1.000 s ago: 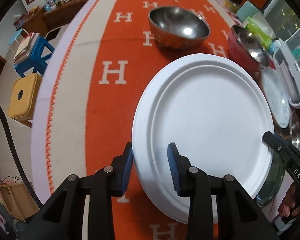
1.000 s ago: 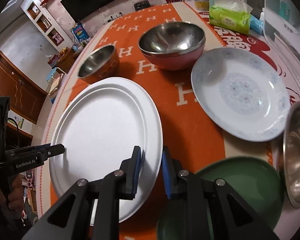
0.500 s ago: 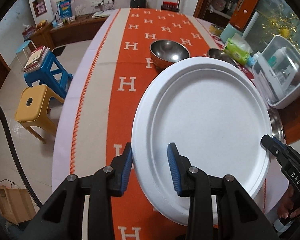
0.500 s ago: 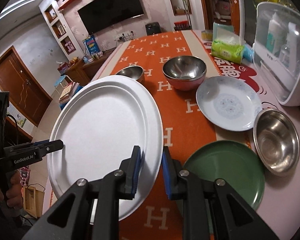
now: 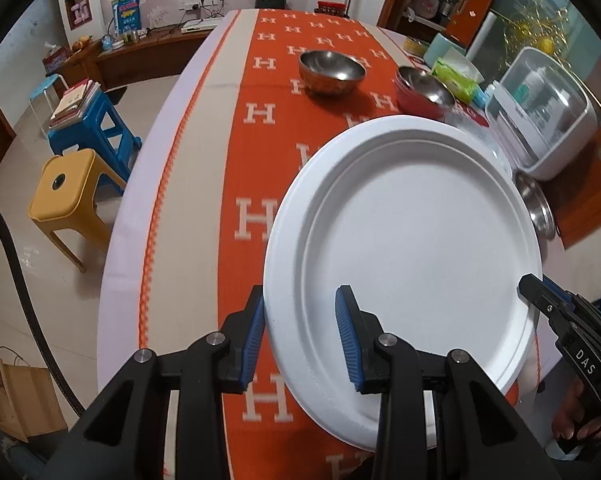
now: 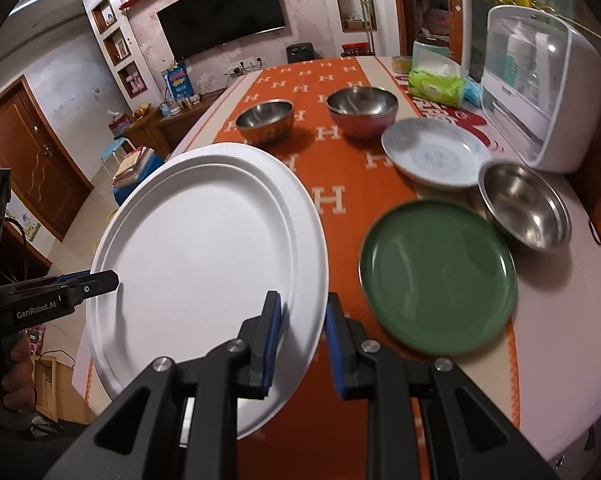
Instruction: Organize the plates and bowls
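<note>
Left tongs [image 5: 300, 334]: you grip the white plate's [image 5: 412, 248] near rim.
Right tongs [image 6: 302, 346]: you clamp its opposite rim.
White plate: held above the bench [image 6: 560, 320], left of the green plate [image 6: 436, 276].

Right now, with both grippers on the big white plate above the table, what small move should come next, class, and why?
Probably carry the white plate sideways toward the green plate and lower it there. The left gripper and right gripper each straddle an opposite rim, holding it clear of the orange cloth, and the green plate lies bare, so stacking looks sensible.
</note>
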Tool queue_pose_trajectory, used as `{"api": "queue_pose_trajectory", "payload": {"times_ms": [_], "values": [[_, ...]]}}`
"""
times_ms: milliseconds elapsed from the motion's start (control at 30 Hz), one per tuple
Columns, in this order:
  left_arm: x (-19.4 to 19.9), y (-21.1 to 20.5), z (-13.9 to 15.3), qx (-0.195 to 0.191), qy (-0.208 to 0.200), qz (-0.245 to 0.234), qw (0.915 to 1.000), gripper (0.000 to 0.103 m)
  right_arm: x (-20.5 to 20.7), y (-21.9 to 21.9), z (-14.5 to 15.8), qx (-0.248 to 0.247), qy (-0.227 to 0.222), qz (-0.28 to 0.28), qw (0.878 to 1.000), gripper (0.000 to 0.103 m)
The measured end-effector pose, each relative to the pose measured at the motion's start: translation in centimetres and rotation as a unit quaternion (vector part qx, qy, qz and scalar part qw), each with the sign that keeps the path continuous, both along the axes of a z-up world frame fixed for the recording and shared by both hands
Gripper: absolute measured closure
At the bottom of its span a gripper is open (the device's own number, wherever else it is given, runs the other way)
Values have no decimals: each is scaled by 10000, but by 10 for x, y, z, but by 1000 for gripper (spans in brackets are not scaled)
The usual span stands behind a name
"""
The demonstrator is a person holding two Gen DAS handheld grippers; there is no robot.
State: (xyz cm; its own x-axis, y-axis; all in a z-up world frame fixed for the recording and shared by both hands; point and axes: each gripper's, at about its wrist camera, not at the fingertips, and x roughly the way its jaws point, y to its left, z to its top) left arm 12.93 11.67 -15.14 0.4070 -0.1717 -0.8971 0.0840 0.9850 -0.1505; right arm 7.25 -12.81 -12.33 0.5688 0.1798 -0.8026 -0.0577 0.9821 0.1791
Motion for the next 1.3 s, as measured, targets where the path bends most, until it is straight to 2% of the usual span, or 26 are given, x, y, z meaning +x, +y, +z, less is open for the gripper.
{"api": "queue_pose_trajectory", "payload": {"times_ms": [267, 800, 1100, 1300], "values": [[-22, -8, -24, -17, 184, -187, 9997, 70, -29, 3, -17, -254, 242, -145, 9993, 79], [-15, -38, -91, 228, 503, -737, 9958, 69, -39, -1, -81, -912, 807, -393, 9918, 73], [-15, -45, -93, 307, 452, -991, 9936, 58, -38, -4, -89, -828, 823, -523, 9918, 71], [-16, -47, -86, 244, 594, -1069, 9922, 47, -35, -4, -82, -740, 896, -535, 9918, 59]]}}
